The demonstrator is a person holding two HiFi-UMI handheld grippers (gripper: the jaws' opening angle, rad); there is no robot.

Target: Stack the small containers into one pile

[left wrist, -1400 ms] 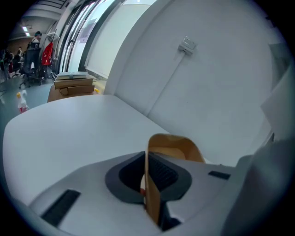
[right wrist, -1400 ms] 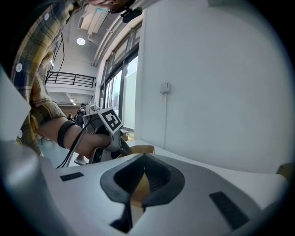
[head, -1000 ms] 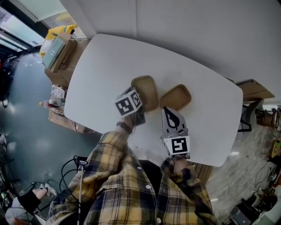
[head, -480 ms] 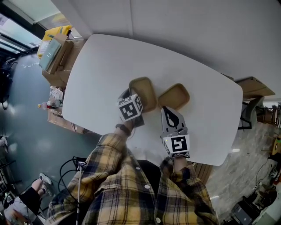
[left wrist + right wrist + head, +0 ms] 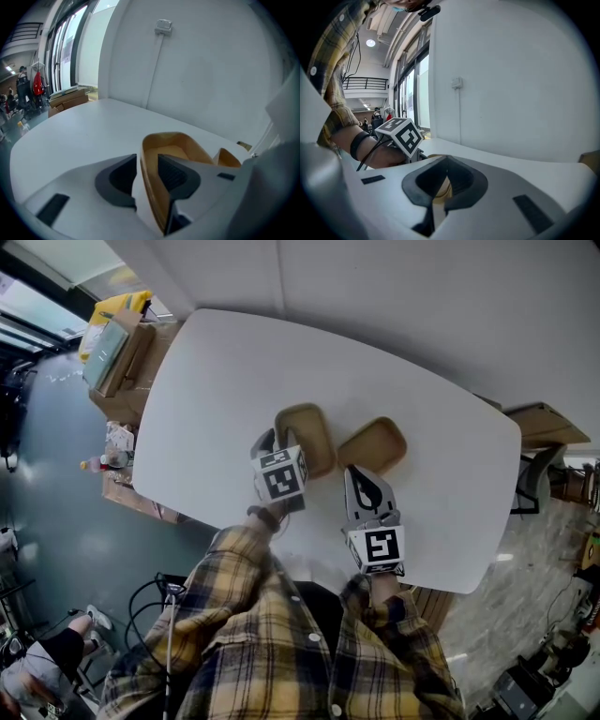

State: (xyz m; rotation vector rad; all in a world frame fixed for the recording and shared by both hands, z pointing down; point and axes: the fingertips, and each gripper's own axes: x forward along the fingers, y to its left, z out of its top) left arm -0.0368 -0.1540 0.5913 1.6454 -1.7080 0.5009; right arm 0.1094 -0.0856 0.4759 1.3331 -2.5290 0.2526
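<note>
Two tan paper containers sit side by side on the white table (image 5: 216, 390). The left container (image 5: 305, 437) (image 5: 180, 146) has its near wall between the jaws of my left gripper (image 5: 277, 444) (image 5: 147, 161). Those jaws are opening, and a gap shows on both sides of the wall. The right container (image 5: 373, 446) (image 5: 229, 158) lies just past the tips of my right gripper (image 5: 354, 472) (image 5: 445, 164), which is shut with nothing in it. A tan rim (image 5: 440, 190) shows through the hollow behind its jaws.
Cardboard boxes and a yellow item (image 5: 117, 334) stand off the table's left end. A wooden piece (image 5: 539, 432) sits past the right end. A white wall with a small box and cable (image 5: 163, 26) runs behind the table.
The left gripper's marker cube has drifted slightly back toward the person. Both containers and the right gripper stay where they were.
</note>
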